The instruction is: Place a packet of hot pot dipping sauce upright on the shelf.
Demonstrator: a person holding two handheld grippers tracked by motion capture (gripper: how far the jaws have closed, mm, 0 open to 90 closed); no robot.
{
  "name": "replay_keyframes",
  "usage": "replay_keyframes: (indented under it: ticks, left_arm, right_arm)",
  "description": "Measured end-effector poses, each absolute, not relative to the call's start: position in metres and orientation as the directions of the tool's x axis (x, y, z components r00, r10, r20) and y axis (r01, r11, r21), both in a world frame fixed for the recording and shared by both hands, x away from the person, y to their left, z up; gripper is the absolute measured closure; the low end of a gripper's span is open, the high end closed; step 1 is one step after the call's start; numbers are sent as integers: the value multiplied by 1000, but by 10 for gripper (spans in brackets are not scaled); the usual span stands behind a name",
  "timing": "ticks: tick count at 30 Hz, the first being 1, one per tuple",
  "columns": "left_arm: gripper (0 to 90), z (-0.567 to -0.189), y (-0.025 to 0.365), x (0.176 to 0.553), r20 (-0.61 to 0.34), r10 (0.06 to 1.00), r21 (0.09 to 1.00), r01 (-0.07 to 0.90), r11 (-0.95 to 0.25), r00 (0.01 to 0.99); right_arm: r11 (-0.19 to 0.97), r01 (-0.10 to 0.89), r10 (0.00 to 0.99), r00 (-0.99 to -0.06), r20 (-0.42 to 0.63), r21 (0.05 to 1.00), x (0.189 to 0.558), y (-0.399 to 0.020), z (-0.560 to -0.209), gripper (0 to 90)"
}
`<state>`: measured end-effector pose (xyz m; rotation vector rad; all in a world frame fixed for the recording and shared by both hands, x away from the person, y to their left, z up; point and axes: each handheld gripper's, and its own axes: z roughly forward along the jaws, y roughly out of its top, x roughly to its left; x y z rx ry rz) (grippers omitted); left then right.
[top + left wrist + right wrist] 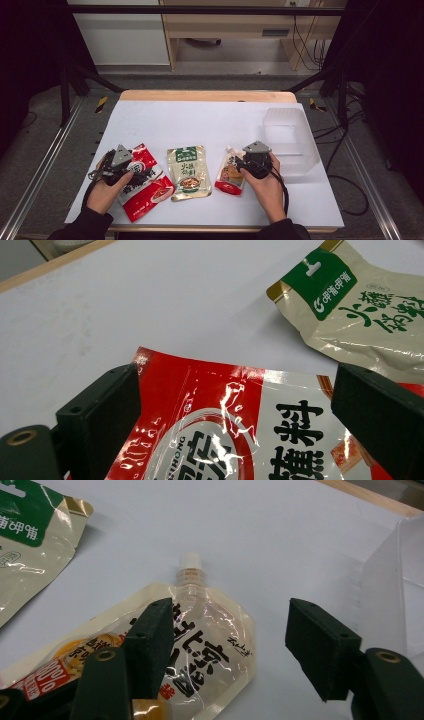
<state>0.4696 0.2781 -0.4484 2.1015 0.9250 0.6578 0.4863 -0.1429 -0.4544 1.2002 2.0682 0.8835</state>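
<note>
Near the front edge, two hands hold the grippers over a white table (210, 120). Far right, a clear plastic box (290, 142) stands close to the right edge, just beyond the right gripper (252, 162). At left, a red pouch (145, 182) lies under the left gripper (122, 167), whose jaws are spread wide to either side of the pouch's far end without pressing it. A green-topped beige pouch (188, 172) lies in the middle, apart from both neighbours. A small spouted pouch (231, 172) lies at right, cap pointing far; the right gripper's jaws stand spread above it, one over its printed face, one over bare table. Open tabletop extends across the far half.
</note>
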Motion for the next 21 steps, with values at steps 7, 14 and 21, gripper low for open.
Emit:
replay_keyframes:
  ticks: [7,14,21]
  left_arm:
    - [61,-449,277,469,159,773,780,402,-480,614]
    - [63,-450,274,469,172,764,769,400,-499,622]
    - [66,-450,273,469,176,757,762,400,-510,629]
  right_arm:
    - [389,526,892,-421,-165,756,493,-140,-459,423]
    - [383,557,897,-416,-152,737,499,-138,-464,439]
    - [357,578,905,-408,-119,734,504,-138,-466,379]
